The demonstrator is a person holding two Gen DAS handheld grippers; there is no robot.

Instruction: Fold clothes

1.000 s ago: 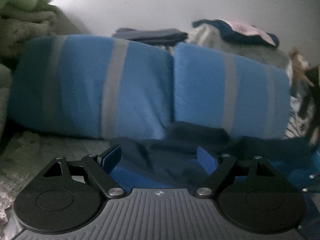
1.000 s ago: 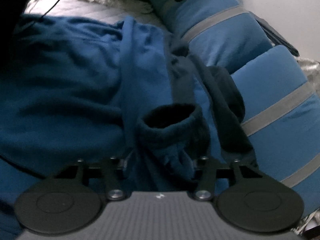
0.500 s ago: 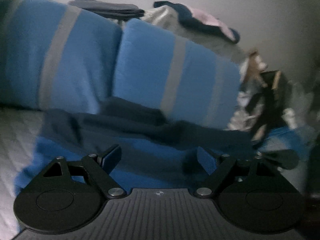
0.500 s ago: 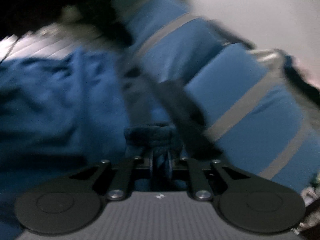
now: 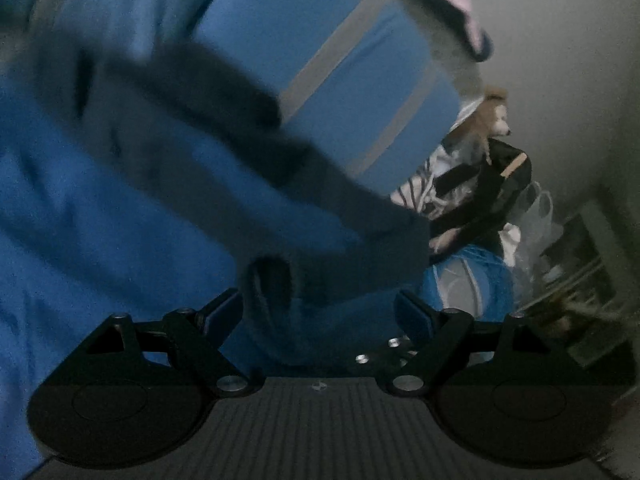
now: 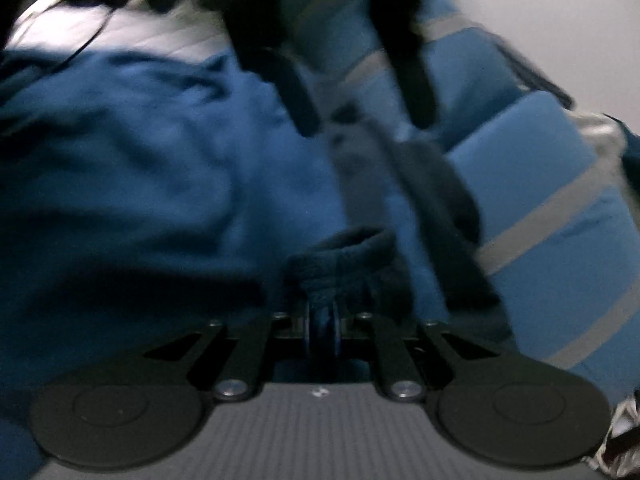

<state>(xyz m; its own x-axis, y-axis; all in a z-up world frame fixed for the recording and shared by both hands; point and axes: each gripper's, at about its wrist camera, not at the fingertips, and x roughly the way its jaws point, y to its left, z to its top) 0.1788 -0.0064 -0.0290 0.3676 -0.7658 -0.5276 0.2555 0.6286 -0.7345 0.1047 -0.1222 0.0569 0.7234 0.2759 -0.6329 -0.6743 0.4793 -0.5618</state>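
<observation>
A blue fleece garment (image 6: 132, 168) with dark trim lies spread on the bed. My right gripper (image 6: 322, 330) is shut on its dark sleeve cuff (image 6: 344, 256). In the left wrist view the same garment (image 5: 104, 208) fills the left side, and its dark-edged sleeve (image 5: 304, 280) lies between the fingers of my left gripper (image 5: 320, 316), which is open. The left fingers' blue pads (image 5: 412, 316) stand apart on either side of the cloth. Both views are blurred.
Blue pillows with grey stripes (image 5: 336, 60) (image 6: 560, 216) lie behind the garment against a pale wall. A stuffed toy (image 5: 492, 116) and a pile of dark and striped clothes (image 5: 480, 200) sit at the right. White bedding (image 6: 160, 36) shows beyond the garment.
My right gripper has shut on the sleeve cuff and holds it. My left gripper has swung right and moved onto the garment's sleeve, still open.
</observation>
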